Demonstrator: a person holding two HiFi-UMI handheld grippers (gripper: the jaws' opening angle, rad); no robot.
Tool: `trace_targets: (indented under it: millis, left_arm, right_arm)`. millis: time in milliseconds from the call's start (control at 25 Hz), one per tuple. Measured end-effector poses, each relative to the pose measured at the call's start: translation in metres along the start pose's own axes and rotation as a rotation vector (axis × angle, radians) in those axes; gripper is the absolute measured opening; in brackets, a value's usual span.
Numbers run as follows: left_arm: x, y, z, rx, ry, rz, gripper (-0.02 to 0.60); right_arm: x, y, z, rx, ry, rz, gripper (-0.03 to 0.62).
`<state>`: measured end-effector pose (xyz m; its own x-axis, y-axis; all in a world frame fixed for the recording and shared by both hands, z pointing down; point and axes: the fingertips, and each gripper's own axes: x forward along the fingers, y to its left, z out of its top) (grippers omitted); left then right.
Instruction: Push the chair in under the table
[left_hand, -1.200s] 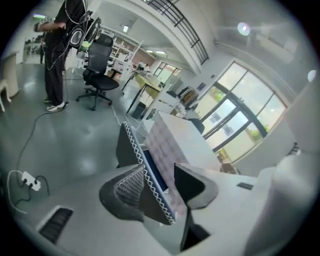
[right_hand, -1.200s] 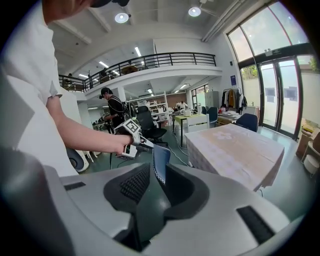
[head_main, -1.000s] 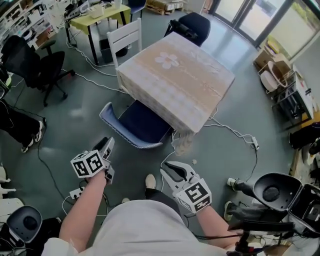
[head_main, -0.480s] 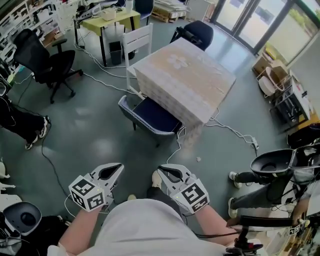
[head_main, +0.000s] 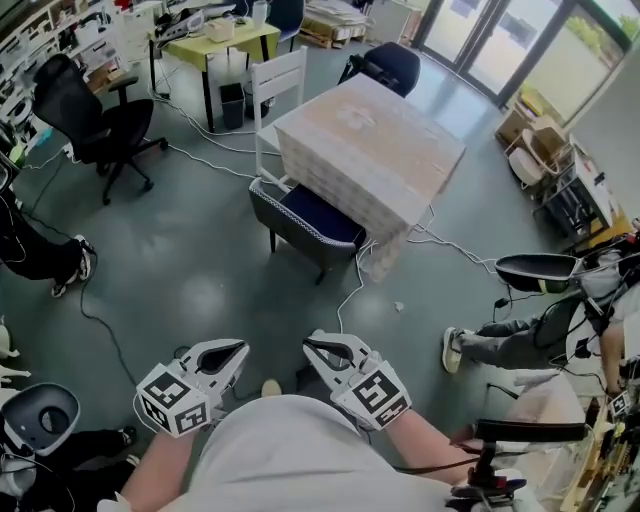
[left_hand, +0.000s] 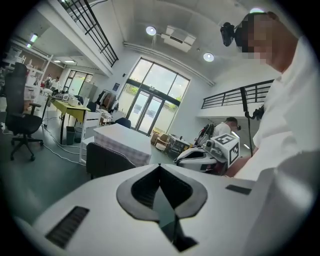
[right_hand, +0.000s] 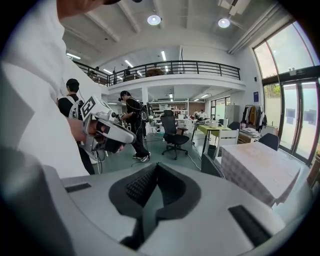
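Left gripper (head_main: 238, 352) and right gripper (head_main: 312, 346) are held low and close to the body, at the near edge of the scene. Both sets of jaws are closed flat, with nothing between them. No contact with the chair is seen, and both are well apart from it.

A thin white cable (head_main: 352, 288) is laid across the grey floor between the grippers and the table, and runs up to the cloth's near corner.

The dark navy tub chair with checked trim (head_main: 305, 220) is parked at the near-left side of the square table covered by a beige checked cloth (head_main: 375, 140). The seat is tucked partly under the cloth overhang and the backrest is turned to the near left. The push is judged mostly done, with some seat left showing.

Risks if it is pushed further:
- Closed jaws on a curved backrest: slip-off likely, or the chair gets rotated by an off-centre push.
- Cloth overhang could be caught by the chair's rim and dragged.
- Chair legs could be snagged on the cable or jammed against a table leg, which is hidden by the cloth.

A white slatted wooden chair (head_main: 278, 78) stands at the far-left side of the table, so little clearance is left for sideways drift.
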<state>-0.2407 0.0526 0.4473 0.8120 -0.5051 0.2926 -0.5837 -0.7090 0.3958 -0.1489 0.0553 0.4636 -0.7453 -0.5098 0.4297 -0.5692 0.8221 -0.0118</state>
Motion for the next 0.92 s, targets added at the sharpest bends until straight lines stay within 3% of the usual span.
trace_targets:
  millis: [360,920]
  left_arm:
    - [-0.042,0.003,-0.012,-0.053,0.001,0.054,0.009]
    - [-0.047,0.021,-0.039,-0.069,0.042,0.030,0.009]
  right_arm:
    - [0.008,0.041,0.017,-0.031,0.003,0.037,0.014]
    - [0.018,0.059,0.007,-0.015,0.017,0.014,0.014]
